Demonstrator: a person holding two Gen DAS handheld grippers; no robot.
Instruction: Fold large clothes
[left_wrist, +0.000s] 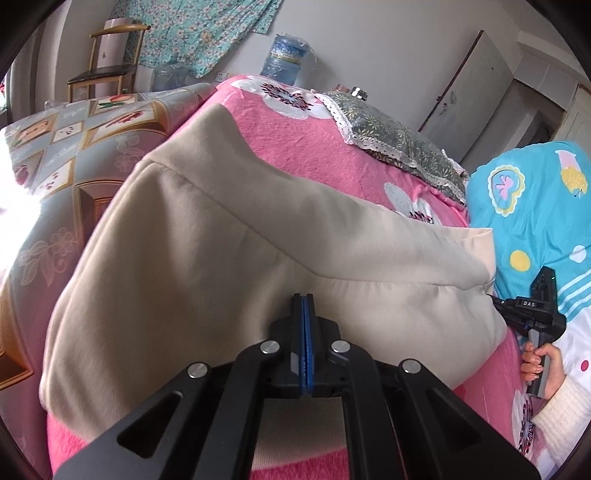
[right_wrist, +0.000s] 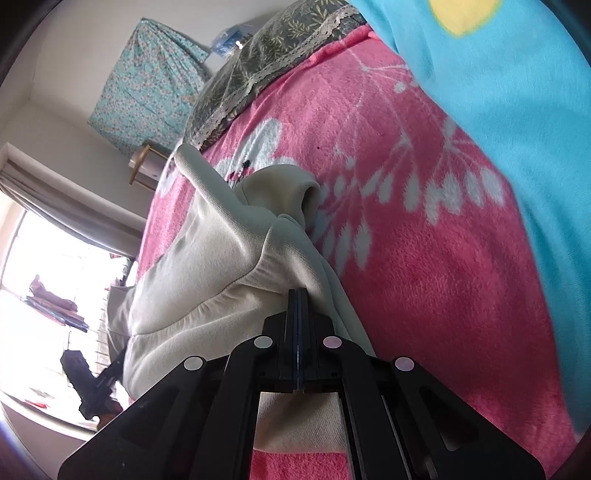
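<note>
Cream sweatshirt (left_wrist: 207, 266) spread over the pink floral blanket (left_wrist: 306, 136), filling the middle of the left wrist view, shoulder seam running from ten o'clock toward four o'clock, one sleeve end (left_wrist: 480, 247) lying out at three o'clock. Pinched at its near edge by the left gripper (left_wrist: 303, 299), blue pads pressed together on a ridge of cloth at six o'clock. Same story for the right gripper (right_wrist: 297, 295): jaws clenched on a bunched fold, fabric drawn taut up from the blanket.

Judged as mid-fold: both near corners or edges lifted, ready to be carried over the body of the garment. Next move likely calls for raising both grips together, travelling toward twelve o'clock, keeping the edge level, then laying it down flat before letting go; uneven height would skew the crease.

Left wrist view alone: the whole breadth of the garment, the grey lace-edged pillow (left_wrist: 402, 140) at one o'clock, the blue quilt (left_wrist: 532, 192) at three o'clock, the right hand (left_wrist: 543, 363) on its handle at four o'clock, chair (left_wrist: 107, 62) and water bottle (left_wrist: 284, 59) beyond. Right wrist view alone: the open cuff (right_wrist: 306, 195) standing up at twelve o'clock, the bright window (right_wrist: 55, 266) at nine o'clock.
</note>
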